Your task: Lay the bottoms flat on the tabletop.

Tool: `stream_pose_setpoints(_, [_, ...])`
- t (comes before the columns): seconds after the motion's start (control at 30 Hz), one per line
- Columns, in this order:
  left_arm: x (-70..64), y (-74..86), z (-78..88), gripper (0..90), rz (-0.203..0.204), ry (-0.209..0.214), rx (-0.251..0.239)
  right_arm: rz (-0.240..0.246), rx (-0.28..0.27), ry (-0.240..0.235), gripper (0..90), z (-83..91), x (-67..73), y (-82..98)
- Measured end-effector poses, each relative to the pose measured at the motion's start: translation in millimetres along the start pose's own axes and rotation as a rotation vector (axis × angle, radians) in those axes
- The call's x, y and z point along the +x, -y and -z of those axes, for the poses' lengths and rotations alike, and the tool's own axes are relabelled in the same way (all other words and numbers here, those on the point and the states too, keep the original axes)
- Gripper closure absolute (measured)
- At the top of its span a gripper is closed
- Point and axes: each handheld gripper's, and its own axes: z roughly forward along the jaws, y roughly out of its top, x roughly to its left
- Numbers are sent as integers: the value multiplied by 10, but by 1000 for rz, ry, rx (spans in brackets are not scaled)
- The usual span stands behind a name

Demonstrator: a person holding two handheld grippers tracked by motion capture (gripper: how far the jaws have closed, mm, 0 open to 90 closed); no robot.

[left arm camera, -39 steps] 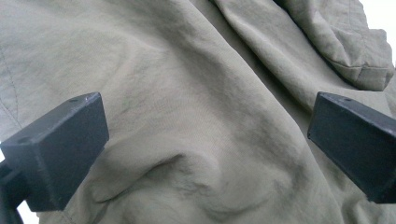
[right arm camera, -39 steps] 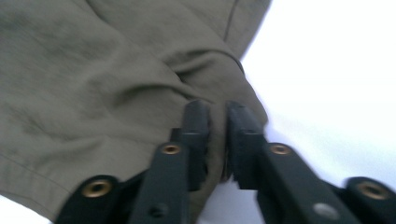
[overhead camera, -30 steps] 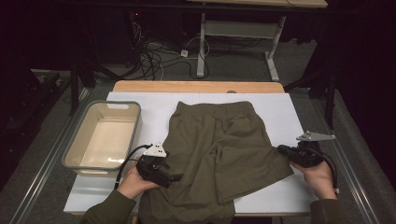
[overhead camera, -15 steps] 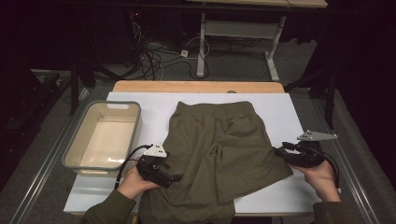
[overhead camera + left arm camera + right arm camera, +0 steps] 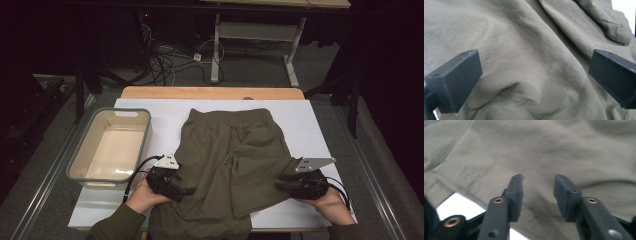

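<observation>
A pair of olive-green shorts (image 5: 235, 155) lies flat on the white board, waistband at the far side. My left gripper (image 5: 187, 191) rests at the near left leg. In the left gripper view its jaws stand wide open (image 5: 534, 65) over wrinkled cloth (image 5: 529, 37), pinching nothing. My right gripper (image 5: 279, 184) sits at the outer edge of the right leg. Its jaws (image 5: 538, 185) have just been closing and stand partly open; the cloth (image 5: 536, 150) lies beyond the gap, and I see none pinched.
An empty beige bin (image 5: 80, 165) stands at the left, partly off the white board (image 5: 165, 112). A wooden strip (image 5: 210, 92) borders the far edge. Cables (image 5: 170, 57) and a table frame (image 5: 295, 75) lie on the floor beyond.
My right gripper has slid left onto the edge of the right leg. The left hand and the shorts have stayed put.
</observation>
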Motion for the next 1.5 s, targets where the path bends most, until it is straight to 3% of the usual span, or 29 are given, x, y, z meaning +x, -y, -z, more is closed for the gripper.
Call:
stream_pose_setpoints(0.23, [-4,0,-1,0,0,2,0,33,46,-51,680,-80,113,103])
stream_pose_setpoints(0.37, [2,0,-6,0,0,4,3,46,68,-80,619,-134,135,171])
stream_pose_setpoints(0.53, [-7,1,-8,0,-3,7,7,101,87,-81,528,-155,163,187])
stream_pose_setpoints(0.6, [-6,0,-12,0,-4,7,10,137,90,-70,531,-161,195,197])
stream_pose_setpoints(0.67, [-6,1,-18,0,-4,8,13,188,90,-39,569,-168,225,205])
stream_pose_setpoints(0.93, [-6,1,-24,0,-4,8,17,201,90,-18,874,-195,224,165])
stream_pose_setpoints(1.13, [-5,1,-20,0,-5,8,17,169,91,-32,888,-184,216,160])
stream_pose_setpoints(1.2, [-5,1,-16,0,-5,8,16,164,85,-49,852,-173,209,166])
stream_pose_setpoints(1.33, [-2,1,-18,0,-7,8,19,161,80,-109,658,-179,227,175])
stream_pose_setpoints(1.43, [-4,1,-18,0,-7,8,18,190,84,-135,545,-192,276,181])
stream_pose_setpoints(1.5, [-4,1,-21,0,-7,6,21,231,89,-127,536,-198,303,186])
